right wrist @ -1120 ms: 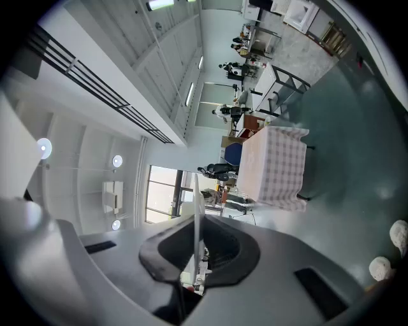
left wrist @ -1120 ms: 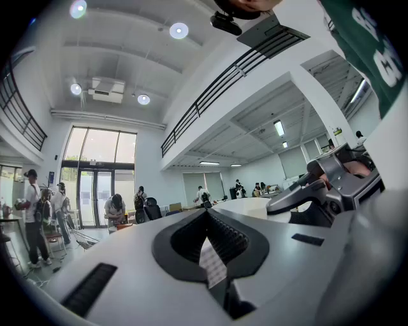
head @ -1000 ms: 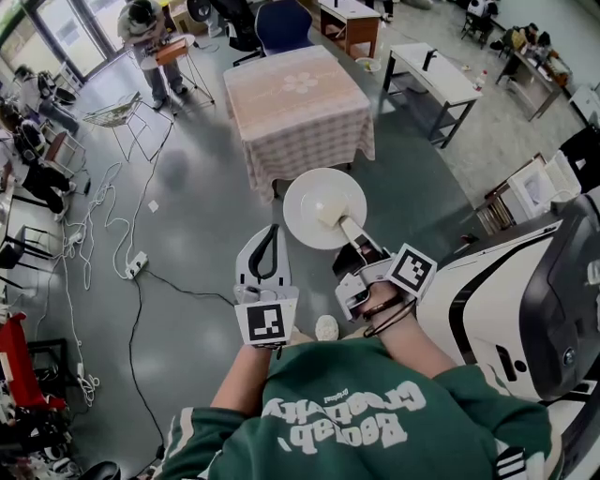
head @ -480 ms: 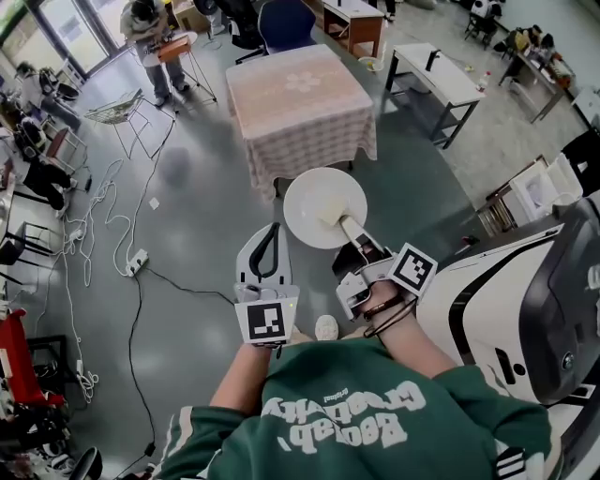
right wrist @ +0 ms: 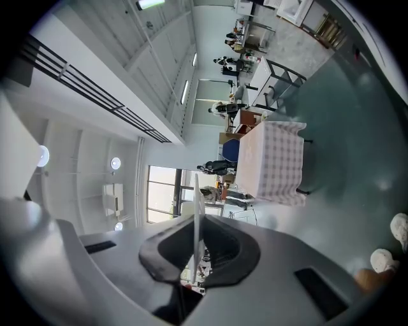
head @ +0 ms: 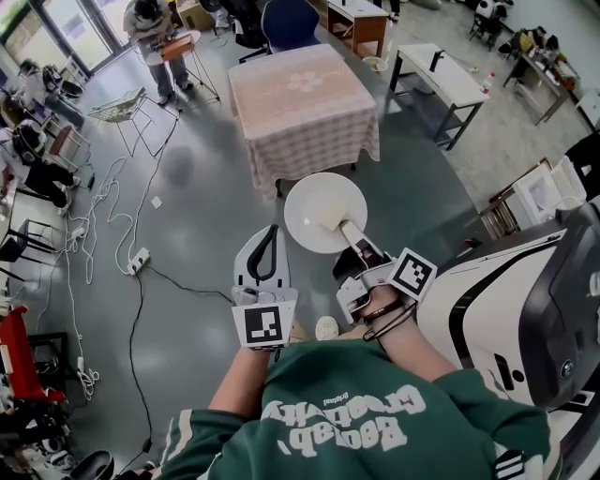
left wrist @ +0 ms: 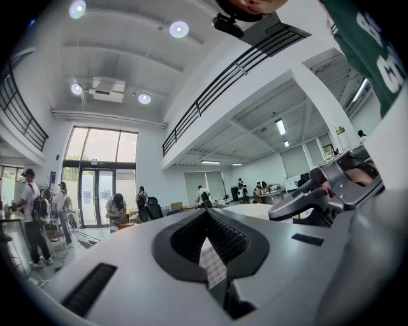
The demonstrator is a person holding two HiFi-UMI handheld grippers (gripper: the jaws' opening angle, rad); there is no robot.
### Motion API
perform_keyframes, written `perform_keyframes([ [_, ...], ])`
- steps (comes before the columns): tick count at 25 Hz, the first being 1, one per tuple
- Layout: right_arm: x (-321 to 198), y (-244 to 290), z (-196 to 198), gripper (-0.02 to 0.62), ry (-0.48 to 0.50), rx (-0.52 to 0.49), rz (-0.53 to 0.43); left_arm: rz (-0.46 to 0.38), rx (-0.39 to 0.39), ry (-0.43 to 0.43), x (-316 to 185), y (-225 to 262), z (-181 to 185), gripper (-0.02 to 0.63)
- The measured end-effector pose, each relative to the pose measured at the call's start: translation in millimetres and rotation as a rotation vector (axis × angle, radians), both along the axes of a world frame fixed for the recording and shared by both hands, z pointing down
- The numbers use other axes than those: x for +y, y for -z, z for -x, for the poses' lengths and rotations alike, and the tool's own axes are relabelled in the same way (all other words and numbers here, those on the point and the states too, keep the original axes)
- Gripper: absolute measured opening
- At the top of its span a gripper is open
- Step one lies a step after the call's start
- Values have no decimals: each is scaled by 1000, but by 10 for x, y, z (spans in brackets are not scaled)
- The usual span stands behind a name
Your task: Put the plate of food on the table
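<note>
A white plate (head: 319, 202) with a pale lump of food (head: 330, 218) on it hangs level over the grey floor, in front of the person. My right gripper (head: 346, 229) is shut on the plate's near rim. In the right gripper view the plate (right wrist: 196, 210) shows edge-on as a thin white line pinched between the jaws of the right gripper (right wrist: 195, 249). To the plate's left, my left gripper (head: 266, 234) is shut and holds nothing; in its own view the left gripper (left wrist: 207, 237) has its tips together. The table (head: 302, 98) with a checked cloth stands beyond the plate.
Cables and a power strip (head: 139, 261) lie on the floor at the left. A white desk (head: 439, 73) and a blue chair (head: 289, 21) stand behind the table. A large white machine (head: 506, 300) is close at the right. People stand at the far left.
</note>
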State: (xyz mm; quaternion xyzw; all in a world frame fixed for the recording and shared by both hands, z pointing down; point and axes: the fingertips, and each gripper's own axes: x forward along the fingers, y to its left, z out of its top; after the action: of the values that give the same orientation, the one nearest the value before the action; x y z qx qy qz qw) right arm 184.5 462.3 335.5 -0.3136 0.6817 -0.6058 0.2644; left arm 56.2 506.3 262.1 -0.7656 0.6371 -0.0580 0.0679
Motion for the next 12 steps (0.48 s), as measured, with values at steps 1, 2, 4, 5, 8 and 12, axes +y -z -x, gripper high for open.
perform_keyframes([
  [1,5,-12,0,31,2,-2,2,0,-3,2,4,2,1,9],
  [2,6,-23,0,31,3,-1,4,0,-5,4,7,1,6,9],
  [4,-15,-21,4,31,6,0,2,1,-8,7,-6,7,19,9],
  [5,-37,-5,10,31,8,-2,-3,-1,-9,9,-22,16,26,9],
  [8,-113,60,19,31,9,-16,-26,-13,-12,12,-75,53,43,9],
  [12,-166,42,37,31,10,-17,-40,-25,-19,12,-142,39,65,9],
])
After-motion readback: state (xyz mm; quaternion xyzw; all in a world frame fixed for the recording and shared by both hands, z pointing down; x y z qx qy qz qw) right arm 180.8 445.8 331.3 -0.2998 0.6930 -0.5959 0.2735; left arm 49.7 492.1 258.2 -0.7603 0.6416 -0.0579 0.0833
